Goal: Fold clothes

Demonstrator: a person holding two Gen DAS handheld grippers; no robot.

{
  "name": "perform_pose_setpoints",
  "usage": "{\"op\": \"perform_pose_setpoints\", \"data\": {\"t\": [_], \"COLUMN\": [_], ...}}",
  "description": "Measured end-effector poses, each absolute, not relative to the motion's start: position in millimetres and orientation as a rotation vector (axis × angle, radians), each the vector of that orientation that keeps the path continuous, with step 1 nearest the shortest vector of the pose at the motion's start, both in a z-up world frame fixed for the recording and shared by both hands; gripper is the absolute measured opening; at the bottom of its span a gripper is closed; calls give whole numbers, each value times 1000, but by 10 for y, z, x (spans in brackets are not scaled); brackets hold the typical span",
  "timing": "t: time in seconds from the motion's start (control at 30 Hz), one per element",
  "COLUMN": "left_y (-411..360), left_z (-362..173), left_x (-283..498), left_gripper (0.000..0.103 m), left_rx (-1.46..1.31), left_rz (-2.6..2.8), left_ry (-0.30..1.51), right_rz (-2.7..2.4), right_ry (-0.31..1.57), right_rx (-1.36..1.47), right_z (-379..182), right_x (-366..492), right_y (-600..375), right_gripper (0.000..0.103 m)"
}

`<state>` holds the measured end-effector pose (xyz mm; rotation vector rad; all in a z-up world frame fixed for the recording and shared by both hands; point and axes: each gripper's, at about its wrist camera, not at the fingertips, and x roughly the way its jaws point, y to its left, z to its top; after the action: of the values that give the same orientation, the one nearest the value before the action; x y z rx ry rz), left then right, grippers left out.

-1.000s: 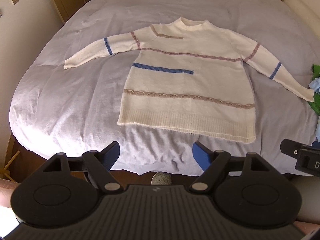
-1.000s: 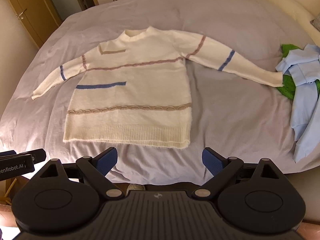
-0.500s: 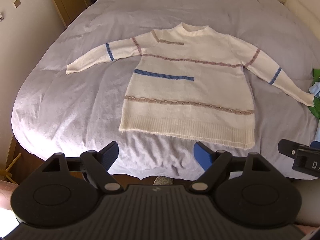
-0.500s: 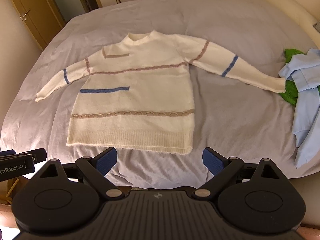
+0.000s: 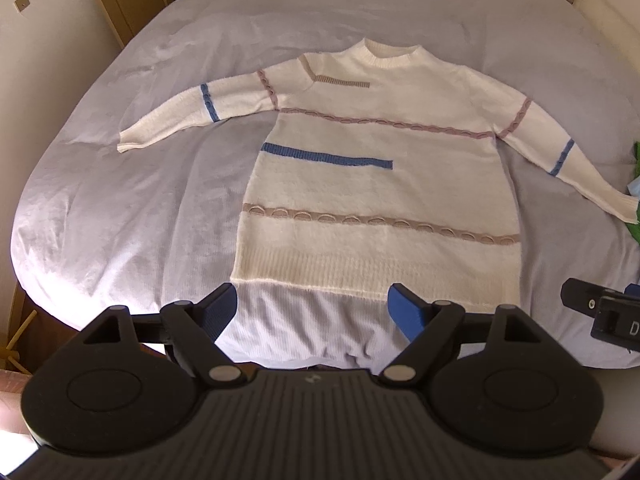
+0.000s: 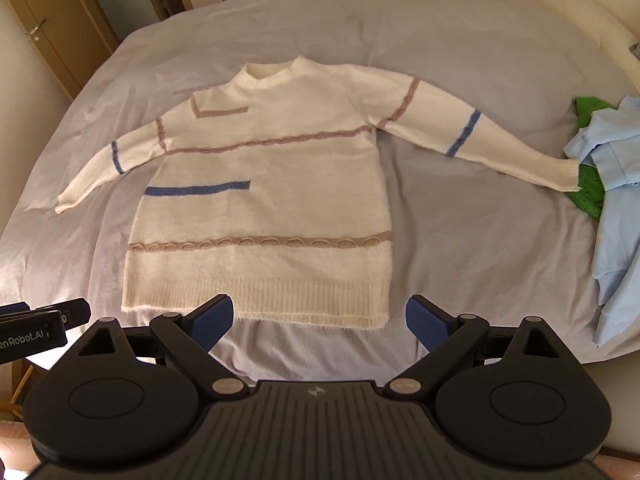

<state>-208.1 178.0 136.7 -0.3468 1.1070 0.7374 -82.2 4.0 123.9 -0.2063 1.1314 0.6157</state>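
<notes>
A cream knit sweater (image 5: 380, 184) (image 6: 264, 208) with blue and tan stripes lies flat on the bed, front up, both sleeves spread out to the sides. Its ribbed hem faces me. My left gripper (image 5: 314, 310) hovers open just short of the hem, over its left half, with only the bed cover between its blue pads. Open as well, my right gripper (image 6: 320, 320) hangs over the hem's right half, near the right corner. Neither gripper touches the cloth.
A grey-lilac cover (image 5: 120, 208) drapes the bed (image 6: 460, 248), whose near edge drops off just under the grippers. A light blue shirt (image 6: 616, 216) over a green garment (image 6: 588, 192) lies at the right edge, by the sleeve cuff. Wooden cabinets (image 6: 44, 36) stand at the back left.
Both grippers have moved forward towards the bed, so the sweater's hem now lies right at the fingertips. Their jaws stay as wide as before.
</notes>
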Motion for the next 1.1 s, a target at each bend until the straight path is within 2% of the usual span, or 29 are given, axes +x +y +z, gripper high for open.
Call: {"op": "perform_pose_setpoints", "data": {"t": [0.63, 0.93, 1.1], "left_y": [3818, 5076, 5845], "left_z": [454, -364, -750], "left_x": [-1066, -1017, -1313], "left_gripper": [83, 83, 83], "left_rx": [-440, -729, -868], "left_rz": [668, 703, 853], "left_ry": [1248, 1115, 982], "right_rz": [483, 477, 486], "right_ry": [1271, 1309, 1274], "right_rx": [-180, -111, -77], "right_z": [443, -257, -597], "right_x": [254, 730, 930], "right_y": [1595, 2321, 2678], "right_gripper": [96, 95, 86]}}
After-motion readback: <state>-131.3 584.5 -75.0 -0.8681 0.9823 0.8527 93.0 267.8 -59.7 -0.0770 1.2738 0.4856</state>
